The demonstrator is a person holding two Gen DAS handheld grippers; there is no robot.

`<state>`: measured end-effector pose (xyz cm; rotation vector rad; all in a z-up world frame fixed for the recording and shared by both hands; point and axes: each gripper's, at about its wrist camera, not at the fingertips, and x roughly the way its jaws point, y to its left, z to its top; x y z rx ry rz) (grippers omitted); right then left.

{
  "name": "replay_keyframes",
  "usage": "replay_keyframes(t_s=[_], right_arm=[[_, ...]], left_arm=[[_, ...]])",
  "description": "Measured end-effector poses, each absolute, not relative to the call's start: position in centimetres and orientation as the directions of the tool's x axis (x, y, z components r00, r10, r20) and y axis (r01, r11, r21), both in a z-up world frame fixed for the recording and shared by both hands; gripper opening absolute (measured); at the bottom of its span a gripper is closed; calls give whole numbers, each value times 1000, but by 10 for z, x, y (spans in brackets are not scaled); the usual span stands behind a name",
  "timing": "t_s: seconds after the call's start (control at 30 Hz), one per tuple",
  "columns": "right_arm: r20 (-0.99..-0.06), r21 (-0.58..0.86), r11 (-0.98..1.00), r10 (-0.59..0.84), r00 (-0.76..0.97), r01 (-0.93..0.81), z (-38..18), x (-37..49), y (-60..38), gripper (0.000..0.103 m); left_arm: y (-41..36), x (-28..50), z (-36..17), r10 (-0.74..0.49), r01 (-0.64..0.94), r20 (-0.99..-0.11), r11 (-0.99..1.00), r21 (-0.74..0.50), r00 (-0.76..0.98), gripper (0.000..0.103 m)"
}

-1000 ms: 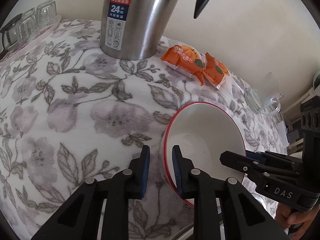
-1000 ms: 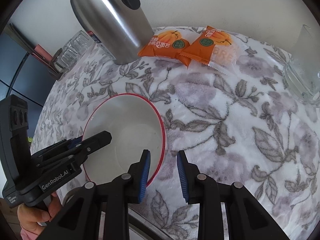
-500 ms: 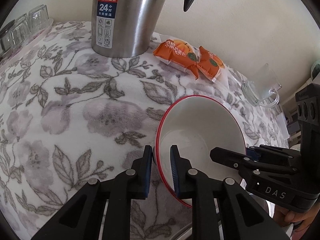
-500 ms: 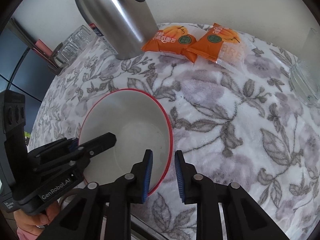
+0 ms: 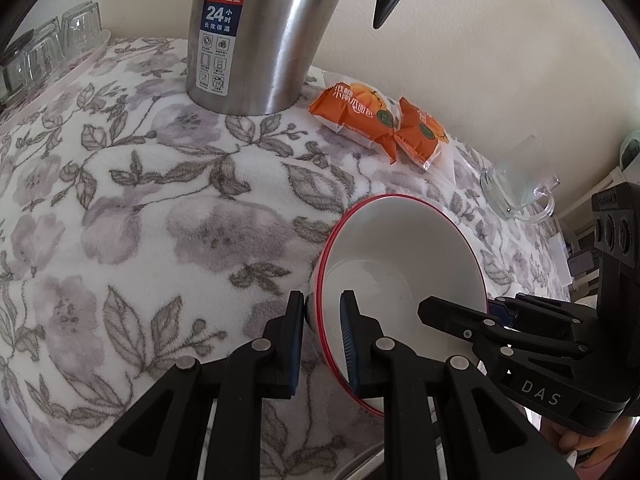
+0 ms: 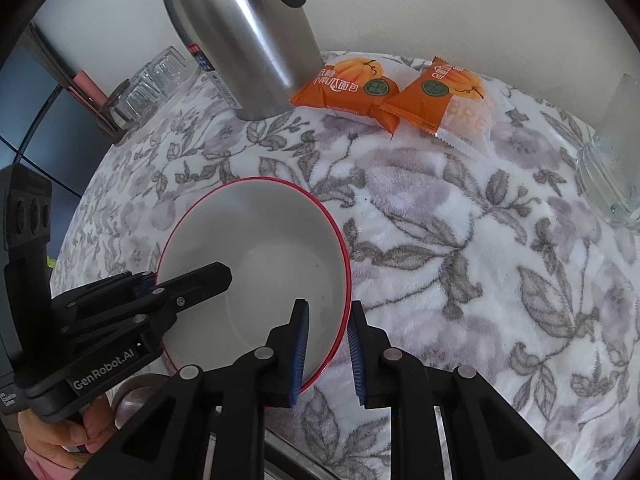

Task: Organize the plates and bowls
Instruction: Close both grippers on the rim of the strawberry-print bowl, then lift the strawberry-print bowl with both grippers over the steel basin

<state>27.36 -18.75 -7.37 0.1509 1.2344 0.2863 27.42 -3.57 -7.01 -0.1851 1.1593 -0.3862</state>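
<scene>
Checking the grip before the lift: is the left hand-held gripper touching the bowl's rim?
Touching. In the left wrist view the left hand-held gripper has one finger inside and one outside the bowl, both pressed against its wall.

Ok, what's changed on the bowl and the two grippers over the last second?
Both grippers have closed onto the bowl rim: the left gripper was nearly shut and tightened; the right gripper has just been closing, its jaws now straddling the rim on the opposite side. The bowl seems tipped up slightly. Flask, snack packets and glass mug stayed put.
</scene>
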Motion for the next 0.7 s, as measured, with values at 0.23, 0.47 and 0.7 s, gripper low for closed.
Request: replay_keyframes(t_s=[0.23, 0.47, 0.7], right_arm=[[-896, 273, 954, 300, 328, -128, -71, 274, -194, 14], [-886, 269, 954, 298, 356, -130, -64, 274, -195, 14], [-880, 262, 956, 292, 375, -128, -59, 277, -191, 14]], left_arm=[[-37, 274, -61, -398, 197, -836, 917, -348, 378, 19], [-36, 274, -52, -403, 195, -816, 915, -353, 414, 18], [-35, 273, -44, -387, 188, -802, 922, -338, 455, 18]])
